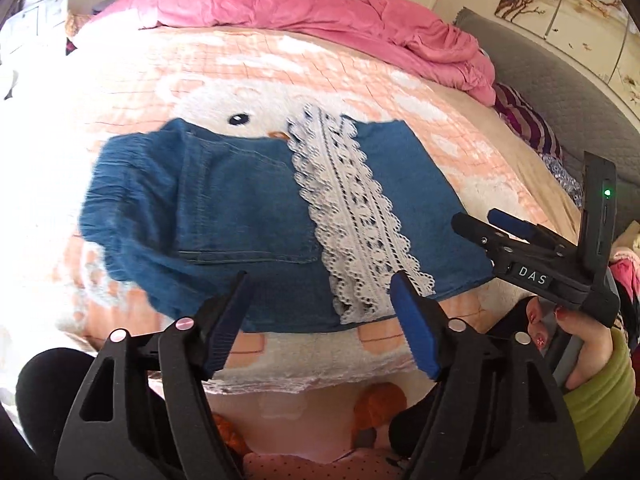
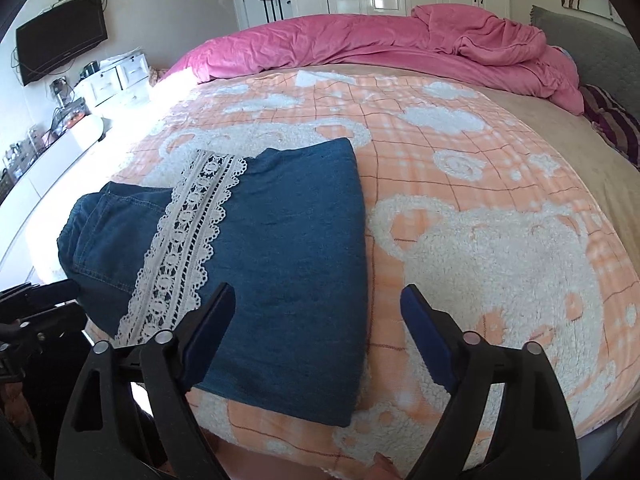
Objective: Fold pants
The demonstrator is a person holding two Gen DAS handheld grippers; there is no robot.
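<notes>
Blue denim pants point(image 1: 240, 208) with a white lace strip point(image 1: 352, 216) lie folded into a compact rectangle on the peach and white fleece blanket point(image 1: 248, 80). My left gripper point(image 1: 320, 300) is open and empty, hovering above the pants' near edge. My right gripper point(image 1: 476, 220) shows at the right of the left wrist view, held by a hand beside the pants' right edge. In the right wrist view the pants point(image 2: 280, 280) lie left of centre and the right gripper point(image 2: 318, 312) is open and empty above their near right part. The lace strip point(image 2: 188, 248) runs diagonally.
A crumpled pink duvet point(image 2: 380, 48) lies along the far side of the bed. A grey headboard point(image 1: 560, 92) and striped pillow point(image 1: 528, 120) are at the right. A TV point(image 2: 60, 36) and white drawers point(image 2: 116, 76) stand at the left wall.
</notes>
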